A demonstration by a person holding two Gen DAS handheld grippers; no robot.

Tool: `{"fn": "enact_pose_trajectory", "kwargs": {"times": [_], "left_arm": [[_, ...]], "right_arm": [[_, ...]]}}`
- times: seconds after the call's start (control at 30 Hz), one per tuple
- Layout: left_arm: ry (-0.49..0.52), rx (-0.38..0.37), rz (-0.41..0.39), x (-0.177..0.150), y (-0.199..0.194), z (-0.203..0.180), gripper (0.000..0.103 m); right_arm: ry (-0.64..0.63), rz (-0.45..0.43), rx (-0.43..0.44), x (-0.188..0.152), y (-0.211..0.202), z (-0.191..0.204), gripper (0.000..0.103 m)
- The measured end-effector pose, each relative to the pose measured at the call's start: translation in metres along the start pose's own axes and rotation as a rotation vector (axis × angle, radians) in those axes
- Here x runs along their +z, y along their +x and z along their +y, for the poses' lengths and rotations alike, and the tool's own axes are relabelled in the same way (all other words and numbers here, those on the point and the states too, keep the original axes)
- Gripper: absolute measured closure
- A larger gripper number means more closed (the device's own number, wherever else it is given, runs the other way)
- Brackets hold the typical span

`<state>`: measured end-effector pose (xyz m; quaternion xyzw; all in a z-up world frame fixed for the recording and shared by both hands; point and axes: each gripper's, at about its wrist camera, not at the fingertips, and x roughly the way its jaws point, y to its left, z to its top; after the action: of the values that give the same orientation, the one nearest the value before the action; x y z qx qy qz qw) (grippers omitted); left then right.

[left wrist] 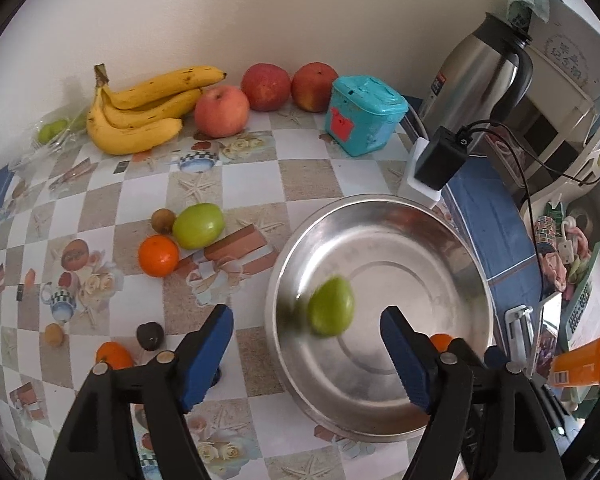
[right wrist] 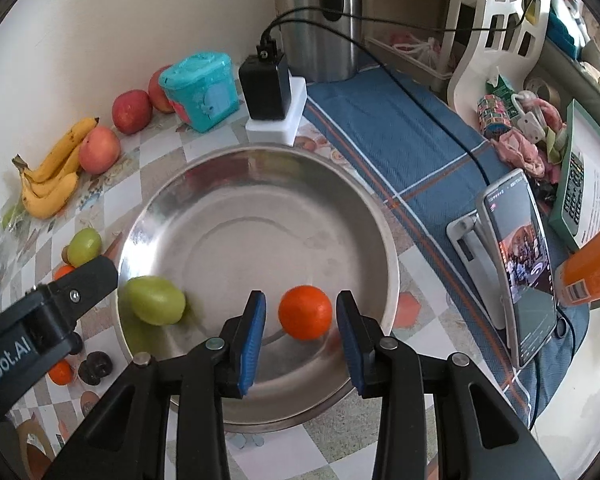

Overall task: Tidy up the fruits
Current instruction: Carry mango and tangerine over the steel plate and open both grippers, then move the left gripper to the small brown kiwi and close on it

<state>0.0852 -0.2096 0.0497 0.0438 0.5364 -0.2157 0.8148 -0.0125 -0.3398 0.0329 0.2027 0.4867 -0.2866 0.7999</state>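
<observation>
Surface (left wrist: 240, 184): checked cloth, most fruit not yet sorted.

Steel bowl (left wrist: 452, 240) sits centre-right and is the drop target by my read. It has two fruits in or over it:
- green fruit (left wrist: 331, 306), blurred, looks mid-drop or rolling near the bowl's left wall
- orange (right wrist: 305, 312), low over the bowl floor

Left tool (left wrist: 308, 336): wide open, nothing gripped; green fruit is loose between and beyond the fingers.

Right tool (right wrist: 301, 316): open, and the orange is between the pads with a gap on both sides, so not clamped.

Left outside the bowl:
- bananas (left wrist: 140, 116) and three apples (left wrist: 221, 111) by the wall
- second green fruit (left wrist: 198, 226)
- orange on the cloth (left wrist: 158, 256) and another orange (left wrist: 114, 354) near the left tool
- dark fruit (left wrist: 149, 335)
- small brown fruits (left wrist: 163, 220)

Progress: early; two in, most to go.
</observation>
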Motion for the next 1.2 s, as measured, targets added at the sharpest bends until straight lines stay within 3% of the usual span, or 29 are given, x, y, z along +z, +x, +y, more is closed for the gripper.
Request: {"fn": "enact_pose_trajectory", "kwargs": {"times": [0.07,0.23,0.33,0.6,0.8,0.93,1.2], "left_arm": [[-0.009,0.006,-0.001,-0.001,-0.002,0.005,0.014],[-0.032,0.044,-0.012,-0.005,-0.009,0.021,0.011],[-0.055,0.077,-0.017,-0.01,-0.012,0.037,0.002],[-0.142,0.137,0.013,-0.034,-0.012,0.089,0.002],[-0.229,0.206,0.01,-0.051,-0.02,0.129,0.002],[-0.275,0.211,0.009,-0.059,-0.028,0.148,0.002],[-0.318,0.23,-0.011,-0.07,-0.042,0.171,0.002]], "right_arm": [[0.0,-0.009,0.006,0.0,-0.003,0.0,0.059],[-0.028,-0.013,0.002,0.0,-0.007,0.007,0.059],[-0.054,0.004,0.005,-0.002,-0.005,0.012,0.059],[-0.179,0.014,-0.012,-0.009,-0.006,0.037,0.059],[-0.201,0.034,0.03,-0.015,-0.006,0.048,0.059],[-0.249,0.011,-0.006,-0.022,-0.01,0.059,0.059],[-0.353,0.001,0.004,-0.034,-0.013,0.081,0.059]]}}
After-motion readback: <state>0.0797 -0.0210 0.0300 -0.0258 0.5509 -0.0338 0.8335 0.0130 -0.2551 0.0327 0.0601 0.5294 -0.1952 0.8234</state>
